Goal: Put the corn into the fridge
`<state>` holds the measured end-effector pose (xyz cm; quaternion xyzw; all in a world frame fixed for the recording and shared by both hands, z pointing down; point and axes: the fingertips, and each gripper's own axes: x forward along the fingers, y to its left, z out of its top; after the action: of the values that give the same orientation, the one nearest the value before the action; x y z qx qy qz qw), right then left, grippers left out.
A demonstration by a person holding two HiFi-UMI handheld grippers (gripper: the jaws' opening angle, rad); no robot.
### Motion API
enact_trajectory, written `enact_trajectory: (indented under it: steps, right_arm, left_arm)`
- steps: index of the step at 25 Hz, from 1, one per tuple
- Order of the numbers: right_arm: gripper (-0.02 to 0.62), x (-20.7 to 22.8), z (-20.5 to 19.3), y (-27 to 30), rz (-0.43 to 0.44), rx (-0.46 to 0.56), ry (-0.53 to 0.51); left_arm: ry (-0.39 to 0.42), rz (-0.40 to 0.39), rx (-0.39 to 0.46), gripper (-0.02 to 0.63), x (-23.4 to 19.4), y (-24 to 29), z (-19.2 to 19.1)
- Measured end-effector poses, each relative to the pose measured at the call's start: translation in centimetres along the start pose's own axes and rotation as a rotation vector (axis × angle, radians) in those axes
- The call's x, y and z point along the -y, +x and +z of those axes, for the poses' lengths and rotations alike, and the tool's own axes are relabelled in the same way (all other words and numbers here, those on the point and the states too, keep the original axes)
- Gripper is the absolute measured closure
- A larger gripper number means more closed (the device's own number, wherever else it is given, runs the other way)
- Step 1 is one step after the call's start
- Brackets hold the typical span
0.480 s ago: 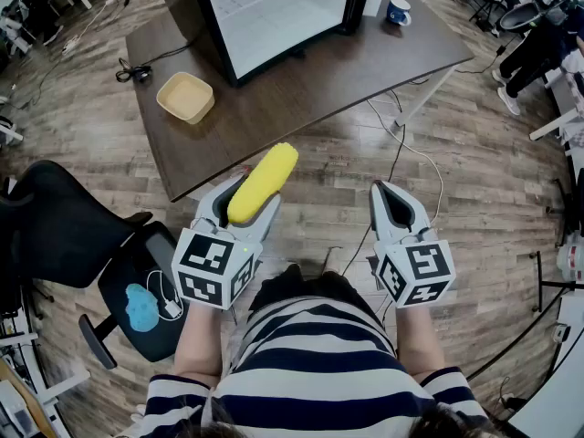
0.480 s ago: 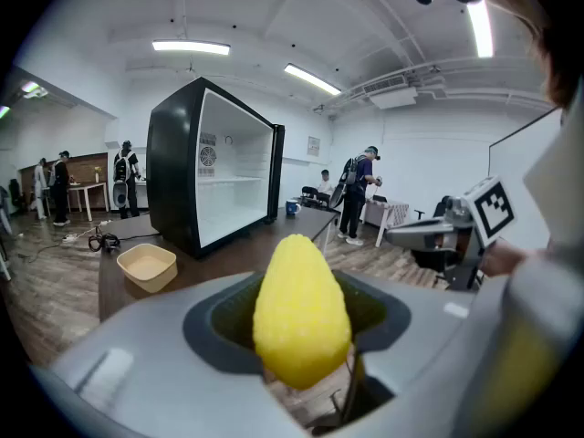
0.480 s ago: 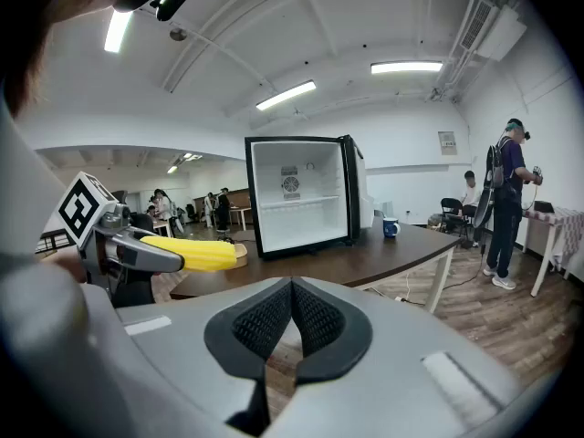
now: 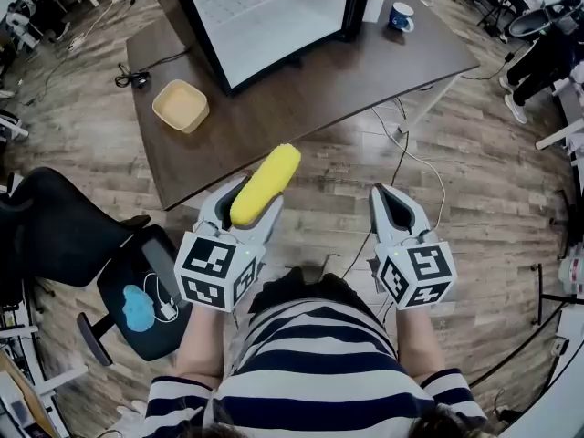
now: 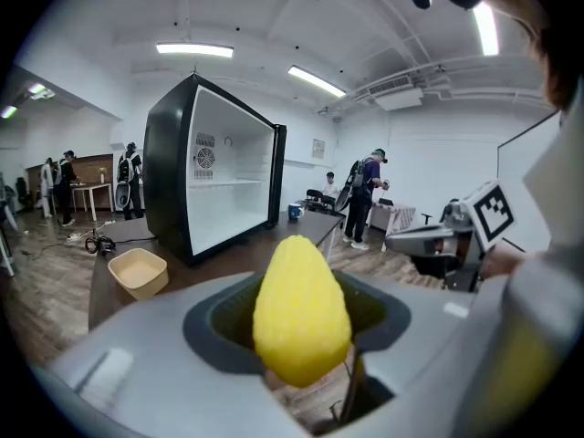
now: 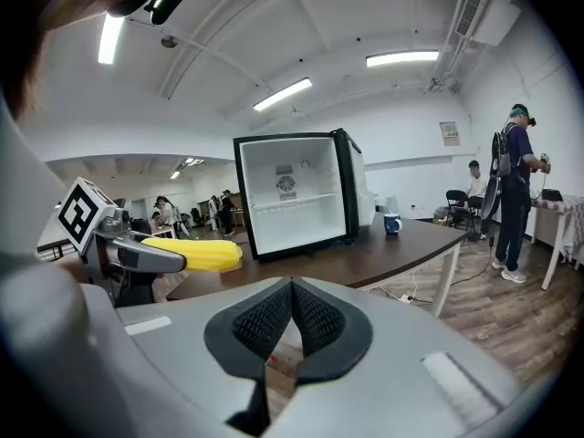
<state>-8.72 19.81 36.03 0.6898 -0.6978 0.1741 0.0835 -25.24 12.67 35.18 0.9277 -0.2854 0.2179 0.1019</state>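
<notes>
A yellow corn cob [image 4: 265, 184] sticks forward out of my left gripper [image 4: 241, 210], which is shut on it; in the left gripper view the corn [image 5: 301, 313] fills the space between the jaws. My right gripper [image 4: 391, 199] is held level beside it, shut with nothing in it, its pads [image 6: 306, 318] touching. The small black fridge [image 4: 274, 16] stands open on the dark table [image 4: 301, 94] ahead, its white inside and one shelf bare [image 5: 228, 199]. From the right gripper view the corn [image 6: 196, 254] shows at the left, short of the fridge [image 6: 297, 194].
A cream square bowl [image 4: 181, 105] and a cable [image 4: 132, 74] lie on the table left of the fridge, a blue mug [image 4: 399, 15] at its right. A black office chair [image 4: 137, 290] stands at my left. People stand at the room's edges.
The view has shifted slightly; both grippers and the corn are a touch nearer the table. The grip on the corn is unchanged.
</notes>
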Motion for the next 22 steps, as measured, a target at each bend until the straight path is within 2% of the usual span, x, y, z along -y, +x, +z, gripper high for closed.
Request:
enact_trajectory:
  steps: [14,22]
  right_arm:
    - [0.604,7.5,1.0,1.8,0.102,0.0,0.016]
    - [0.604,9.0,1.5,3.6,0.175,-0.008,0.021]
  left_arm:
    - [-0.011,0.094,0.033,0.606,3.7,6.0,4.0]
    - [-0.031,0.141,0.059,0.606,4.1,8.2,6.4]
